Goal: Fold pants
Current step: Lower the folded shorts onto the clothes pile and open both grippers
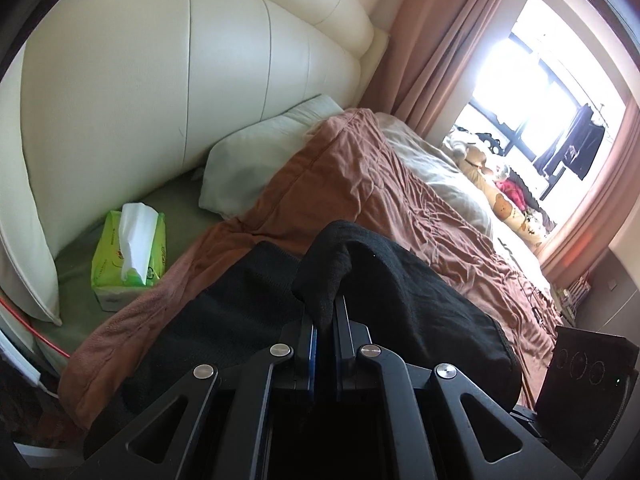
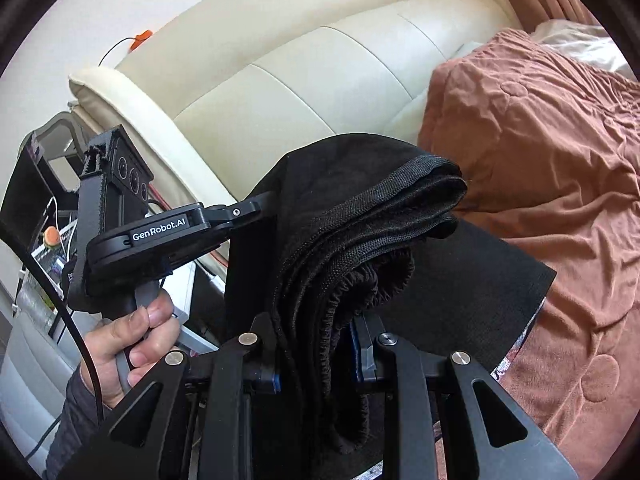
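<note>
The black pants point(image 1: 400, 280) hang over the brown bedspread, bunched and held by both grippers. My left gripper point(image 1: 325, 312) is shut on a fold of the black fabric that rises between its blue pads. In the right wrist view the pants point(image 2: 360, 216) show a thick stack of folded layers with the elastic waistband draped over the fingers. My right gripper point(image 2: 316, 356) is shut on that thick bundle. The left gripper's body point(image 2: 160, 236), marked GenRobot.AI, reaches into the cloth from the left, held by a hand point(image 2: 132, 344).
A brown bedspread point(image 1: 360, 184) covers the bed, with a cream padded headboard point(image 1: 160, 60) behind. A green tissue pack point(image 1: 128, 256) and a pale pillow point(image 1: 256, 160) lie near the headboard. Curtains and a bright window point(image 1: 540, 80) are at the right. Shelving with cables point(image 2: 44, 216) stands left.
</note>
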Tool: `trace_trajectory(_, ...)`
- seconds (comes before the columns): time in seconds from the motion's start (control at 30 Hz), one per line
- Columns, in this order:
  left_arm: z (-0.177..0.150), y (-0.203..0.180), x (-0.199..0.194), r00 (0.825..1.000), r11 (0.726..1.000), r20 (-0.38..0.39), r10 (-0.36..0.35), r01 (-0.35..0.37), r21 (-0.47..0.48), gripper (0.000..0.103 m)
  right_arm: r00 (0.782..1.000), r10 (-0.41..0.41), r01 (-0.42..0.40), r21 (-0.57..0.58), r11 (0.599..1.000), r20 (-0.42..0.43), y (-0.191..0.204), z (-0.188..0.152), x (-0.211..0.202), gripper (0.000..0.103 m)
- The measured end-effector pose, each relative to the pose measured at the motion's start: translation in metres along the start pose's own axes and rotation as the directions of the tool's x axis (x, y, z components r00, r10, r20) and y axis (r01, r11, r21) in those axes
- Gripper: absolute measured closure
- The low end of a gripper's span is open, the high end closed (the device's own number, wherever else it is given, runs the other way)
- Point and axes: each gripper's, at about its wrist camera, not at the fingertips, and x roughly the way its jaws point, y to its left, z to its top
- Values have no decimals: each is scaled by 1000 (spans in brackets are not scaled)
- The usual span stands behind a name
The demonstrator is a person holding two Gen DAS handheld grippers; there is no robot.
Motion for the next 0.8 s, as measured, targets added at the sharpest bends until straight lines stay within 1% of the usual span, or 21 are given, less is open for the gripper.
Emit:
trace_trajectory(0.07,-1,4,12,999,999,-27,47,-47,-15,92,1000,-7,7,36,999,-16,-11,-1,9,80)
trace_trajectory(0.1,-2,6,15,996,996,-33,81,-82,-17,86,1000,-13,15,54,998,-27,-17,-1,13,77)
trace_trajectory(0.13,-2,9,16,993,993,-30,112,-113,-18,83,999,-24,27,76,997,-40,-23,-2,18,75)
trace_trajectory(0.17,-2,12,14,990,990,-25,137,-137,-22,82,998,-28,34,99,995,-57,-31,-3,22,72)
trace_trajectory(0.2,-3,16,12,989,989,-22,145,-145,-31,78,997,-33,42,125,991,-75,-38,-4,26,67)
trace_trajectory(0.23,-4,21,9,990,989,-22,141,-142,-41,78,995,-35,50,157,986,-94,-46,-4,29,62)
trace_trajectory(0.27,-5,23,6,990,989,-22,141,-142,-44,78,994,-18,39,197,980,-106,-55,-5,32,60)
trace_trajectory(0.3,-6,25,2,988,987,-23,151,-152,-42,78,994,21,4,234,972,-103,-62,-5,32,60)
trace_trajectory(0.33,-8,27,0,987,987,-26,159,-159,-36,78,994,51,-24,259,966,-97,-66,-5,31,60)
trace_trajectory(0.37,-9,28,-2,987,987,-30,159,-160,-31,77,994,63,-36,271,962,-93,-69,-5,30,60)
trace_trajectory(0.47,-18,30,-12,987,988,-40,154,-155,-24,77,994,56,-28,284,959,-89,-72,-4,24,60)
trace_trajectory(0.53,-22,28,-16,986,987,-42,163,-163,-5,77,996,39,-12,292,956,-86,-75,-3,19,60)
trace_trajectory(0.6,-26,27,-19,985,985,-41,170,-170,12,77,997,-6,27,278,960,-77,-78,1,13,60)
trace_trajectory(0.67,-29,28,-23,987,988,-44,154,-154,-1,77,997,-55,66,256,965,-50,-74,3,-2,60)
trace_trajectory(0.8,-30,21,-26,989,990,-37,144,-143,7,77,996,-91,91,216,972,-14,-69,9,-24,60)
